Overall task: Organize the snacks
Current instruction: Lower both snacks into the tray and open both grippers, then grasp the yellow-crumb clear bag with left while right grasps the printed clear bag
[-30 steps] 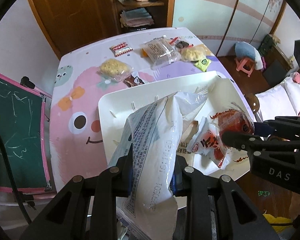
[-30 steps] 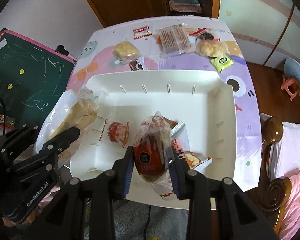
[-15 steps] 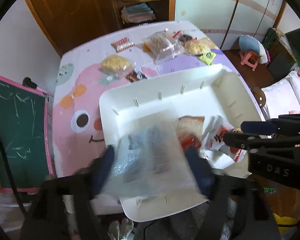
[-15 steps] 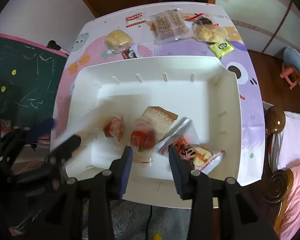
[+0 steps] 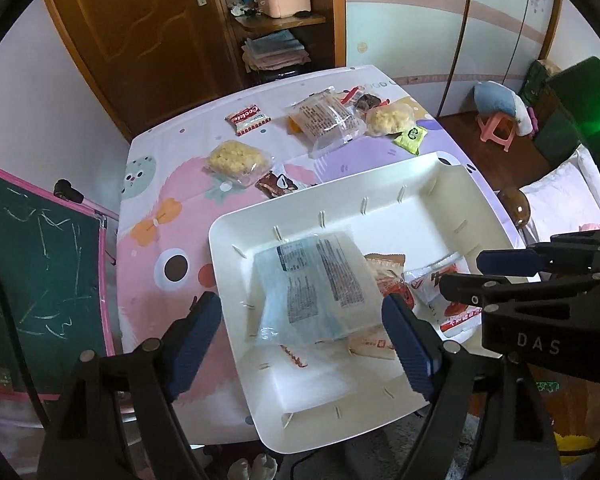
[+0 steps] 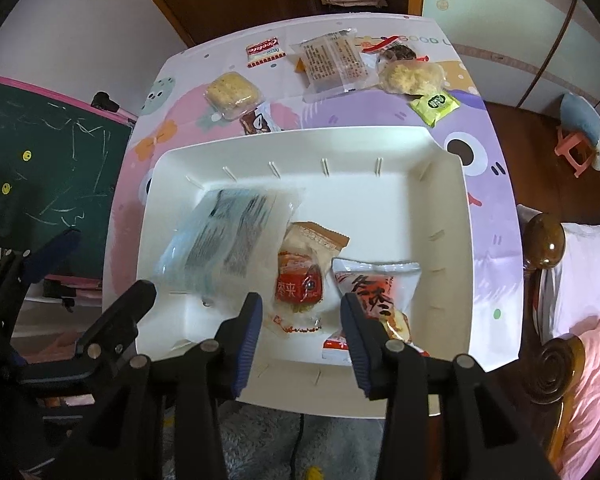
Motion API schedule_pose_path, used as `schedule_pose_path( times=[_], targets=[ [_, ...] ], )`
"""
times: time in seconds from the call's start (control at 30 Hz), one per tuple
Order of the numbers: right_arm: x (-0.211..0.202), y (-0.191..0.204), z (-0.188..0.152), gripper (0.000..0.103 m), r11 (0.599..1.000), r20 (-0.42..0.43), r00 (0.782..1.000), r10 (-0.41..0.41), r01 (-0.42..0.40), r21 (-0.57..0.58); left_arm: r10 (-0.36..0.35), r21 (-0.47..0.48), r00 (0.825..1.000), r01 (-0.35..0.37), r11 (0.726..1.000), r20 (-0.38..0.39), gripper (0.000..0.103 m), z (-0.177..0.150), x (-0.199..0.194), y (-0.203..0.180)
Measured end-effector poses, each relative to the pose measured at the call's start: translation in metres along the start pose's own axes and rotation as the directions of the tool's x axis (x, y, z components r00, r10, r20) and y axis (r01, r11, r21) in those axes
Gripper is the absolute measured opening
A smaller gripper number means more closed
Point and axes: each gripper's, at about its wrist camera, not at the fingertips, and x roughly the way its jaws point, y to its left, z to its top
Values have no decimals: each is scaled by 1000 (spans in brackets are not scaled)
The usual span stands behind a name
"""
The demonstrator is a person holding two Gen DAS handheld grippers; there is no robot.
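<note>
1. Inside the white tray [image 6: 452,216], toward its left half, lies a large clear packet [image 6: 232,236] with blue print, flat on the tray floor; the same packet [image 5: 316,288] shows in the left wrist view between the two blue-padded fingers but touching neither.
2. Just right of it lies an orange-red wrapped snack [image 6: 300,276], its edge tucked beside the clear packet, and next to that a white and red packet [image 6: 376,292].
3. Left gripper [image 5: 304,336] stands wide apart, empty, hovering over the tray's near left part.
4. Right gripper [image 6: 300,320] is also spread, holding nothing, above the tray's near edge with the orange-red snack showing between its fingers.
5. Beyond the tray, on the cartoon tablecloth [image 6: 488,128], more snacks lie loose: a red cookie pack [image 6: 264,51], a yellow cracker bag [image 6: 232,94], a clear bag of brown bars [image 6: 334,63], a pale crumbly bag [image 6: 410,76] and a green sachet [image 6: 436,106].
6. A small dark packet [image 6: 256,122] lies touching the tray's far rim.
</note>
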Motion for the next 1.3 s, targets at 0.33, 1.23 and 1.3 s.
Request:
schedule_pose_path(
  times=[0.33,1.23,1.3],
  targets=[
    [-4,-1,1,41,1000,14,1000,-8,8,-10,-1,-11,1000,1,1000,0,82,1,0,2],
    [-31,-23,43,41,996,121,990,-65,72,-48,8,-86,1000,-8,996,-5,82,58,21,-1],
    [-33,-29,51,41,997,127,990,-59,65,-39,17,-96,1000,-17,995,0,82,66,23,3]
  ],
)
